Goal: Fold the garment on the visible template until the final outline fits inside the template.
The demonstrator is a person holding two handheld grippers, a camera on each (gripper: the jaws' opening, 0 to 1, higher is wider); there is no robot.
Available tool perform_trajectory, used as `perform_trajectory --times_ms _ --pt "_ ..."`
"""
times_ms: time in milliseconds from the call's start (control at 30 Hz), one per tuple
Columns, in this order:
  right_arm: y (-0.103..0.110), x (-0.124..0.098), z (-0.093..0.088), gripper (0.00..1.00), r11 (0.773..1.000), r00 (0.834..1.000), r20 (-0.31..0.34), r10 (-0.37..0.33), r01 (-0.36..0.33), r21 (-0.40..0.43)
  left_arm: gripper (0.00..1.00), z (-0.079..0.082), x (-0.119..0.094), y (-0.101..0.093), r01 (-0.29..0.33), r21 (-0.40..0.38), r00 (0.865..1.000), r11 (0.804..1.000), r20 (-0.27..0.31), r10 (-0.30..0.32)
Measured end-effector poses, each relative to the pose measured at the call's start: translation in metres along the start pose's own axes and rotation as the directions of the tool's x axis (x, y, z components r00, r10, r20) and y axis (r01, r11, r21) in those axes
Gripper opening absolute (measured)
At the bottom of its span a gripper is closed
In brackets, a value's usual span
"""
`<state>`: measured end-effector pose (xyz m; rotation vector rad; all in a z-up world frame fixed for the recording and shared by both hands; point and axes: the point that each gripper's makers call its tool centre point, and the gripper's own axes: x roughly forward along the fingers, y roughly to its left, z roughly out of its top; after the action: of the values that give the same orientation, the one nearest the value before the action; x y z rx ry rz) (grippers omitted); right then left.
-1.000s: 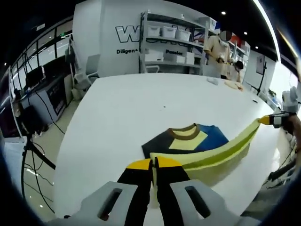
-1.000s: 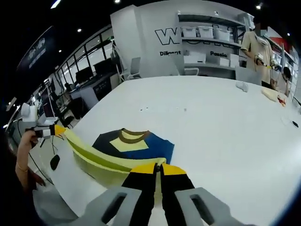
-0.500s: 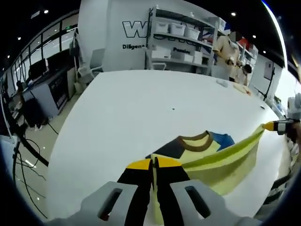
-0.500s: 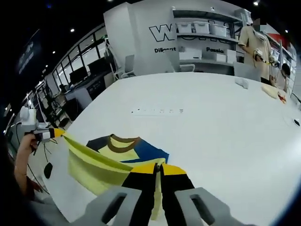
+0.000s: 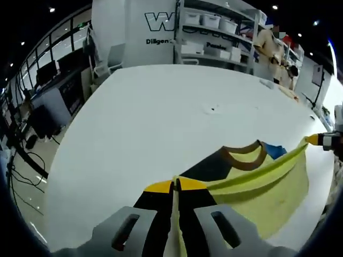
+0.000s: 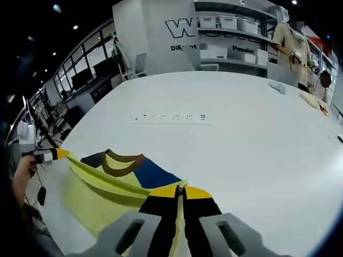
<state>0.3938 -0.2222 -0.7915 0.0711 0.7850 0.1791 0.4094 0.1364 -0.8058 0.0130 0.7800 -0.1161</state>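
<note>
A T-shirt in yellow-green, black and blue with a brown collar (image 5: 245, 158) hangs stretched between my two grippers above the white table (image 5: 161, 112). My left gripper (image 5: 175, 186) is shut on one corner of its yellow-green hem (image 5: 257, 179). My right gripper (image 6: 180, 190) is shut on the other corner of the hem (image 6: 102, 184). In the left gripper view the right gripper (image 5: 321, 140) holds the cloth's far end. The left gripper (image 6: 53, 155) shows at the left in the right gripper view, a hand behind it. The collar (image 6: 122, 163) and blue part (image 6: 147, 174) lie lower, near the table.
A row of small dark marks (image 6: 171, 116) sits on the table beyond the shirt. A person (image 6: 292, 45) stands at the far side by shelves with white bins (image 5: 209, 21). Desks with monitors (image 6: 91, 80) and a chair stand off the table's left.
Both views have moved forward over the table and risen. The yellow-green hem is lifted higher and hangs as a wider sheet, covering more of the shirt's body.
</note>
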Motion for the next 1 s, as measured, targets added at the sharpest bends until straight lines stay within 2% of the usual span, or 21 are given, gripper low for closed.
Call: perform_trajectory --times_ms 133,267,433,467,533,600,667,733,800,833,900,1000 --pt "-0.002 0.015 -0.008 0.00 1.000 1.000 -0.018 -0.004 0.004 0.022 0.02 -0.003 0.011 0.006 -0.032 -0.012 0.999 0.999 0.004 0.032" --pt "-0.005 0.026 -0.010 0.00 0.999 1.000 0.004 -0.008 0.008 0.047 0.02 -0.004 0.018 0.009 -0.036 -0.037 0.999 0.999 0.014 0.037" --pt "-0.007 0.038 -0.014 0.00 0.998 1.000 -0.009 0.015 -0.015 0.059 0.02 -0.004 0.029 0.011 -0.045 -0.041 0.999 0.998 0.015 0.046" --pt "-0.007 0.038 -0.012 0.00 0.998 1.000 0.013 0.021 -0.022 0.058 0.02 -0.005 0.029 0.011 -0.045 -0.038 0.999 0.998 0.016 0.046" --pt "-0.005 0.038 0.000 0.01 0.997 0.994 0.094 0.050 -0.056 0.059 0.03 0.002 0.031 0.008 -0.026 -0.026 0.998 0.999 0.054 0.027" --pt "-0.006 0.033 0.002 0.07 0.995 0.992 0.110 0.064 -0.072 0.070 0.04 0.005 0.030 0.008 -0.008 -0.021 0.998 1.000 0.069 0.009" --pt "-0.007 0.031 0.002 0.13 0.995 0.991 0.113 0.077 -0.084 0.059 0.09 0.008 0.030 0.006 0.026 0.025 0.996 0.999 0.080 -0.028" --pt "-0.007 0.030 0.001 0.18 0.994 0.988 0.118 0.096 -0.101 0.034 0.20 0.010 0.028 0.002 0.068 0.062 0.993 0.996 0.096 -0.073" --pt "-0.008 0.028 -0.001 0.25 0.993 0.986 0.120 0.115 -0.117 0.012 0.30 0.018 0.027 -0.002 0.124 0.131 0.979 0.984 0.146 -0.143" --pt "-0.010 0.027 -0.003 0.27 0.993 0.987 0.115 0.117 -0.118 0.005 0.36 0.018 0.024 0.000 0.126 0.185 0.976 0.975 0.154 -0.155" --pt "-0.013 0.027 -0.008 0.31 0.992 0.987 0.105 0.123 -0.122 -0.020 0.41 0.017 0.020 0.001 0.133 0.241 0.971 0.962 0.165 -0.175" --pt "-0.014 0.028 -0.013 0.33 0.991 0.987 0.091 0.131 -0.129 -0.035 0.42 0.007 0.020 0.006 0.166 0.218 0.971 0.962 0.135 -0.198"
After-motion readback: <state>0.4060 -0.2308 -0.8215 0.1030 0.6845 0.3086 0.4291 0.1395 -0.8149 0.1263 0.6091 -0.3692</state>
